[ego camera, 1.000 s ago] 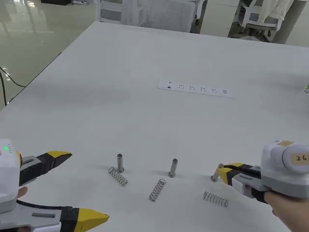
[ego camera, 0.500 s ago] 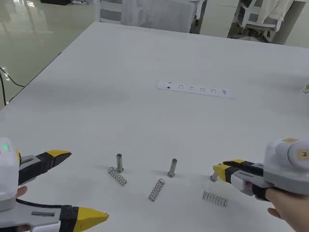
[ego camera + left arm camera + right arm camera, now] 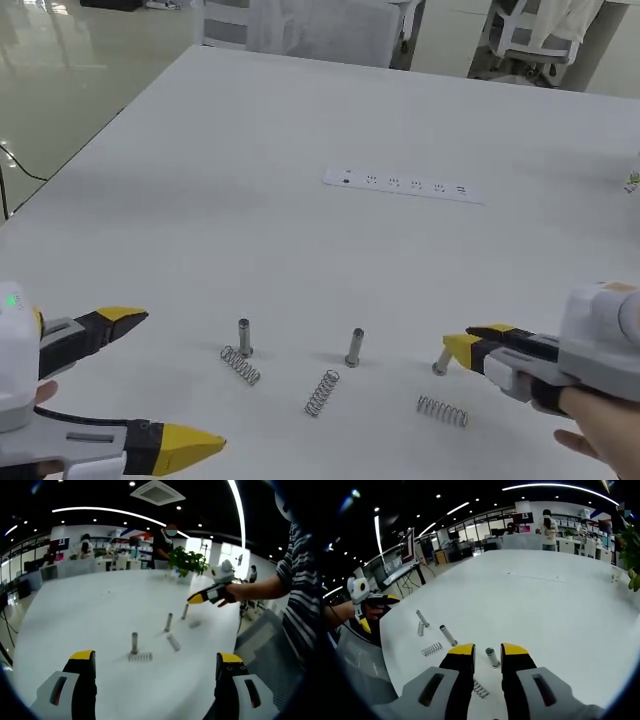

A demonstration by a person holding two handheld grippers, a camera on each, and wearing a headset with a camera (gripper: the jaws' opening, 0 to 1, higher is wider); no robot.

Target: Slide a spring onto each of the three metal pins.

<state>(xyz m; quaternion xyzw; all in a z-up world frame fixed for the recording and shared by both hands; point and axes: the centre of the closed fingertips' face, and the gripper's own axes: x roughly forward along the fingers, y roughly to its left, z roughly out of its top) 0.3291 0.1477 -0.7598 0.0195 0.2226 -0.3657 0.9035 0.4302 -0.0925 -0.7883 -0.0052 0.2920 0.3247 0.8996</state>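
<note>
Three short metal pins stand upright in a row on the white table: a left pin [image 3: 243, 337], a middle pin [image 3: 354, 347] and a right pin [image 3: 440, 365]. Three springs lie flat near them: one against the left pin [image 3: 240, 364], one in front of the middle pin [image 3: 322, 392], one by the right pin [image 3: 443, 410]. My right gripper [image 3: 468, 342] is open by a narrow gap, its tips just right of the right pin [image 3: 492, 657], which shows in that gap. My left gripper [image 3: 160, 380] hangs wide open and empty, left of the pins [image 3: 134, 642].
A white power strip [image 3: 403, 186] lies flat farther back on the table. The table's left edge [image 3: 90, 130] runs diagonally, with floor beyond it. Office chairs [image 3: 310, 28] stand past the far edge. A potted plant [image 3: 187, 562] stands on the table.
My right gripper has drawn back slightly to the right of the right pin. The left gripper, pins and springs have not moved.
</note>
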